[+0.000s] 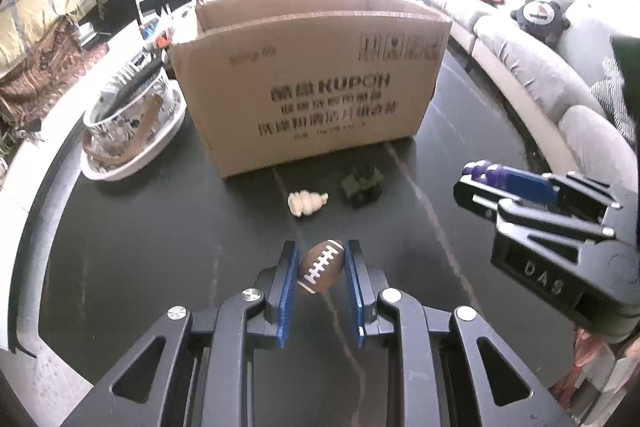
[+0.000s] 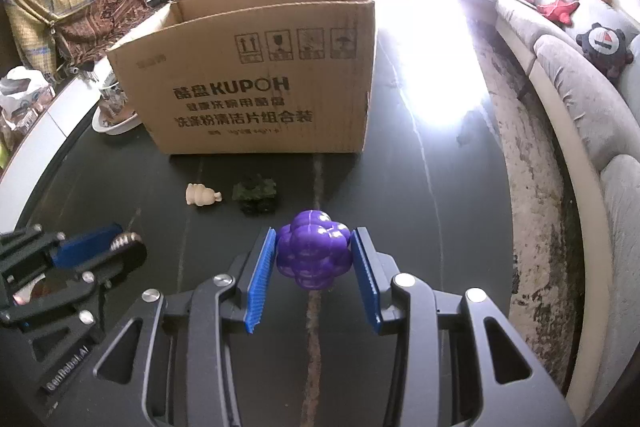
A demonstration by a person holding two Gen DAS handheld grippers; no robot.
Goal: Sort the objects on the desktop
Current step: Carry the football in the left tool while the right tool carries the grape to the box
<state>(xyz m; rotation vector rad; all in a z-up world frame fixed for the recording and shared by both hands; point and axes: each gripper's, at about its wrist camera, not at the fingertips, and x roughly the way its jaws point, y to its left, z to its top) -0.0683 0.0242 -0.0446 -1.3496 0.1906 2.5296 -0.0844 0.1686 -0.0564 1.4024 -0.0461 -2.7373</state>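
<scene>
We see a brown toy football (image 1: 321, 266) and purple grape cluster (image 2: 313, 254) held before the open cardboard box (image 1: 312, 83); cream figurine (image 1: 307, 203) and green toy vehicle (image 1: 361, 183) lie nearer it.

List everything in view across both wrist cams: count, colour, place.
toy football: 1, brown with white laces, between the left gripper's fingers
grape cluster toy: 1, purple, between the right gripper's fingers
toy vehicle: 1, dark green, on the table in front of the box
cream figure: 1, cream, lying on its side beside the toy vehicle
cardboard box: 1, brown, open top, mid table
patterned pot: 1, white with print, on a white saucer left of the box
table: 1, black
sofa: 1, grey, on the right, plush toys on it
left gripper: 1, black with blue pads, holding the football
right gripper: 1, black with blue pads, holding the grapes
</scene>
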